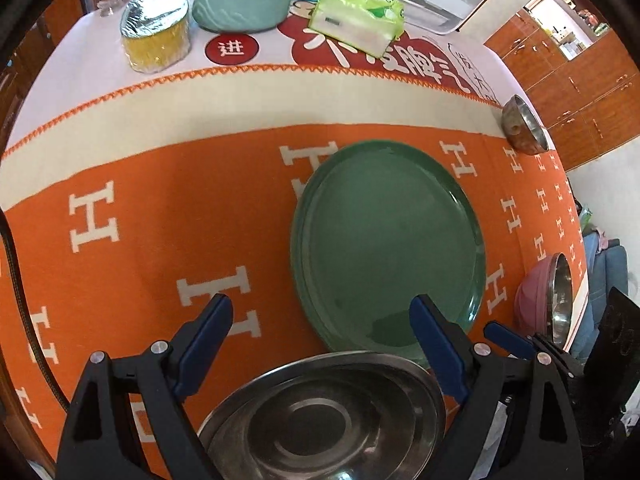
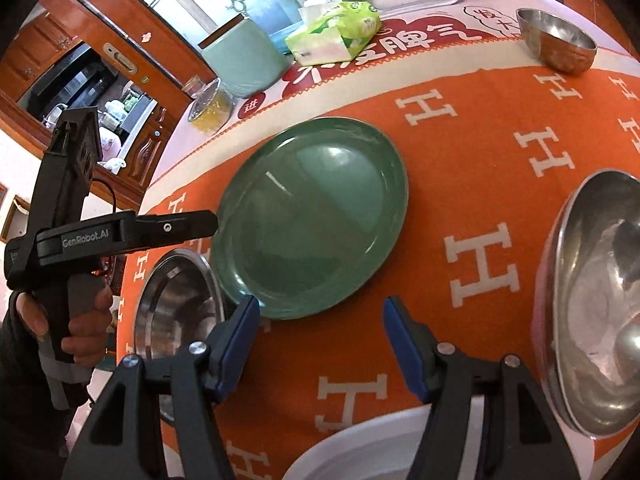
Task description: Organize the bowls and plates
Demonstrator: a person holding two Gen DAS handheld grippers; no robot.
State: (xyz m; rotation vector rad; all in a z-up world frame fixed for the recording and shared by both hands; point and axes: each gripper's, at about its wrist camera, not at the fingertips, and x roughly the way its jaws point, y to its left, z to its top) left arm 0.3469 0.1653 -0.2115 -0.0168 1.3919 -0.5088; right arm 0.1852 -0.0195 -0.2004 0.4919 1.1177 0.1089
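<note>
The left gripper (image 1: 322,322) stands wide open, nothing held, above the steel plate (image 1: 320,412) at bottom centre. The right gripper (image 2: 318,328) is partly open and empty, near the green plate (image 2: 308,216) at frame centre. Risk: the steel plate touches the green plate's rim; a shallow grip could slip and knock both.

Both views were bright and evenly lit, colours vivid. White glare streaked the green plate (image 2: 308,216) and the steel bowl (image 2: 596,304) at the right. Shadows were soft and short. Fisheye bending curved the tablecloth (image 1: 140,208) edges, dark vignette filled the corners, and distant cabinets looked slightly soft.
</note>
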